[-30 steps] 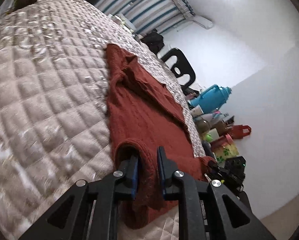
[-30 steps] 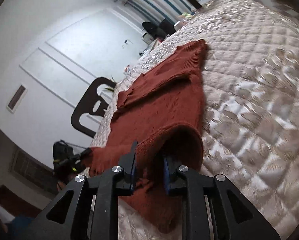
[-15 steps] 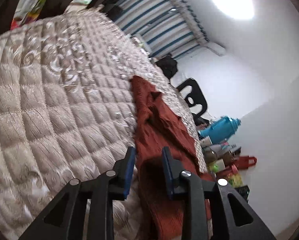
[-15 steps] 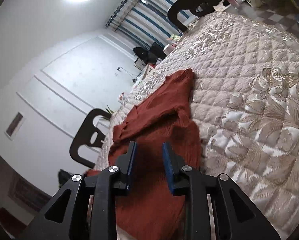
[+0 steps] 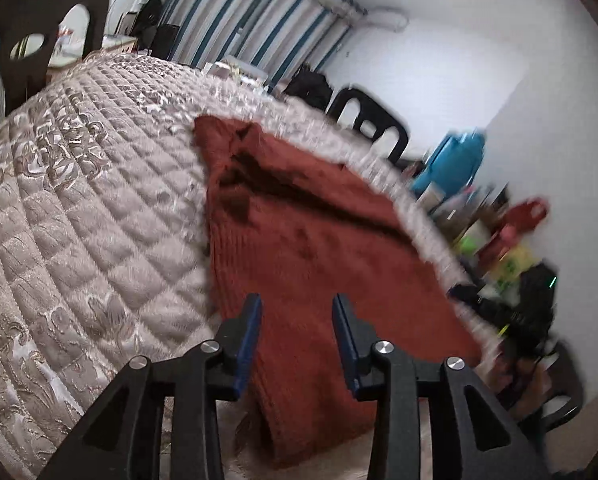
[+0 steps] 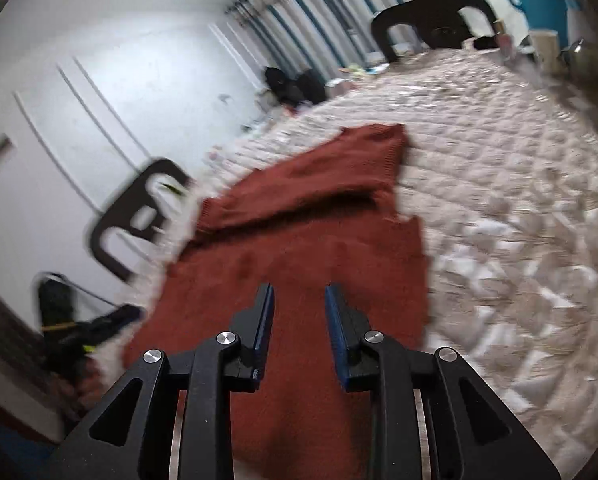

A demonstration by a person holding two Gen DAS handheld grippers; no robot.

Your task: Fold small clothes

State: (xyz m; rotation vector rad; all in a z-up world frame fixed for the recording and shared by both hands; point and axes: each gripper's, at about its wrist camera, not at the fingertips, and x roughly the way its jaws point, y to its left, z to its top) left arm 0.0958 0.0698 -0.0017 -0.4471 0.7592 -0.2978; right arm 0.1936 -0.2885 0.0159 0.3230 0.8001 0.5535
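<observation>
Above the near hem, the left tongs (image 5: 296, 316) and right tongs (image 6: 299, 308) are hovering spread, gripping nothing. Below them the rust sweater (image 5: 299, 240) is lying flat along the quilted bedspread's (image 5: 79, 200) edge. Careless regrasping risks dragging it off the bed

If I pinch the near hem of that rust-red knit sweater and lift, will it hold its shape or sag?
Likely sag: the sweater already lies creased with a folded sleeve. Its ribbed knit probably grips the pads rather than slipping.
</observation>
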